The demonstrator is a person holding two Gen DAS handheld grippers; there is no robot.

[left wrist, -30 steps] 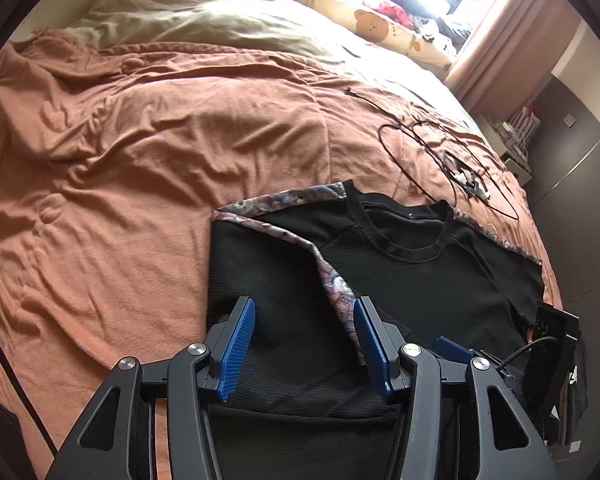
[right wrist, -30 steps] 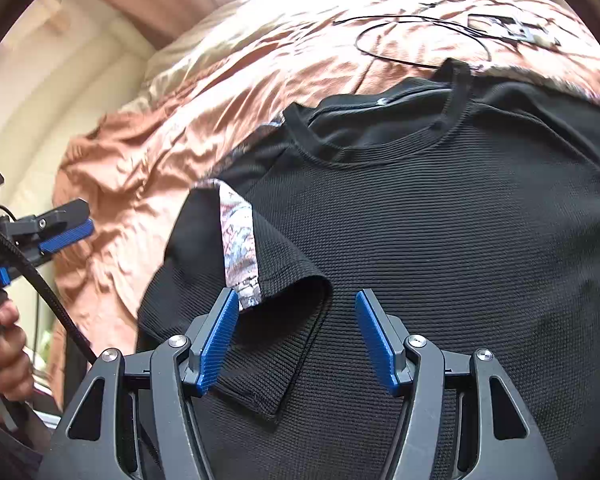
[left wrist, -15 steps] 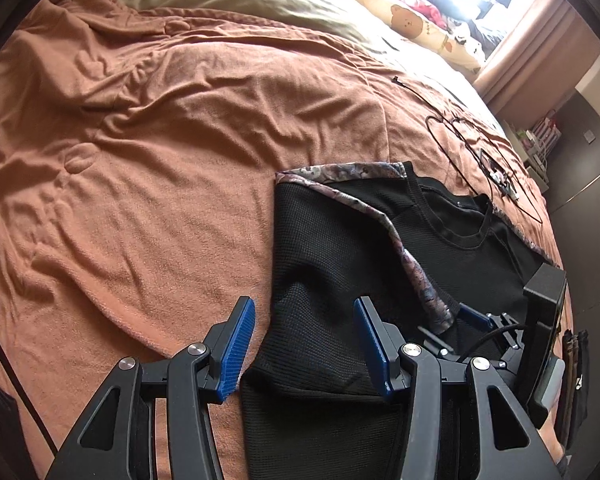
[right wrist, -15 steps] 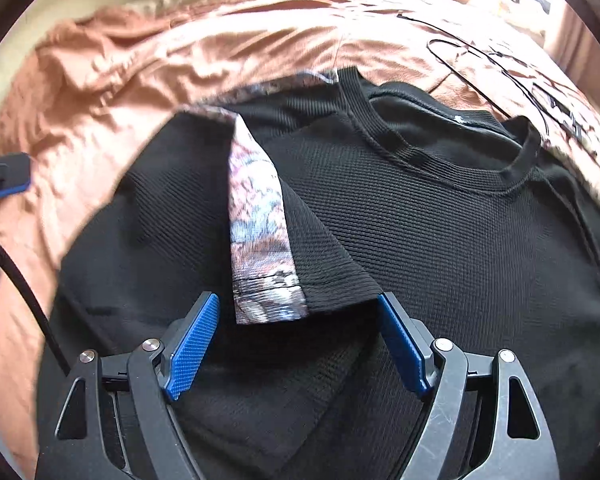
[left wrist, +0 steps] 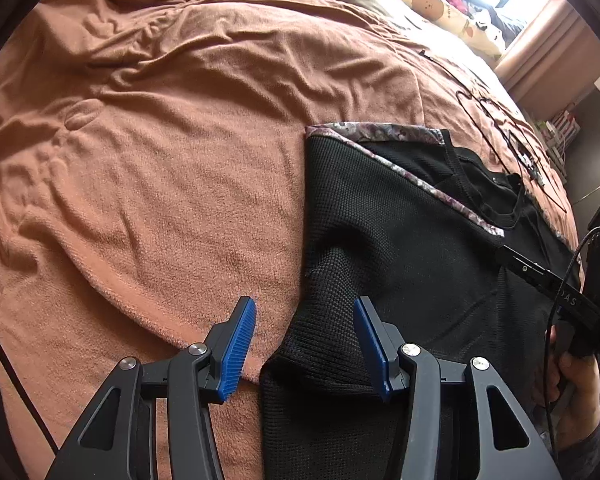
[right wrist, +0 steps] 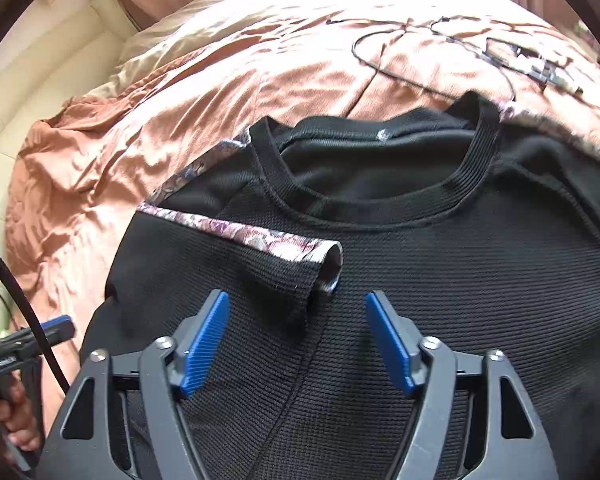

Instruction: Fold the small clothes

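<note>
A small black ribbed top [left wrist: 404, 248] [right wrist: 452, 280] with floral trim lies flat on an orange blanket [left wrist: 160, 152] [right wrist: 260, 72]. Its left sleeve [right wrist: 284, 264] is folded inward across the chest, the floral cuff [right wrist: 330, 268] curled at its end. My left gripper [left wrist: 304, 336] is open at the top's left edge, one finger over the blanket and the other over the black fabric. My right gripper [right wrist: 296, 340] is open just below the folded sleeve's cuff, holding nothing. The right gripper's body [left wrist: 556, 292] and a hand [left wrist: 576, 380] show at the right edge of the left wrist view.
A black cable [right wrist: 432, 52] with a small device [right wrist: 540, 68] lies on the blanket beyond the collar. Pillows and soft toys [left wrist: 440, 0] sit at the bed's far end. A cream wall [right wrist: 28, 92] borders the bed. A hand [right wrist: 8, 420] holds the left gripper.
My left gripper has slid left, from over the folded sleeve to the top's left edge. My right gripper has swung over the sleeve, which now lies more crosswise with its cuff curled.
</note>
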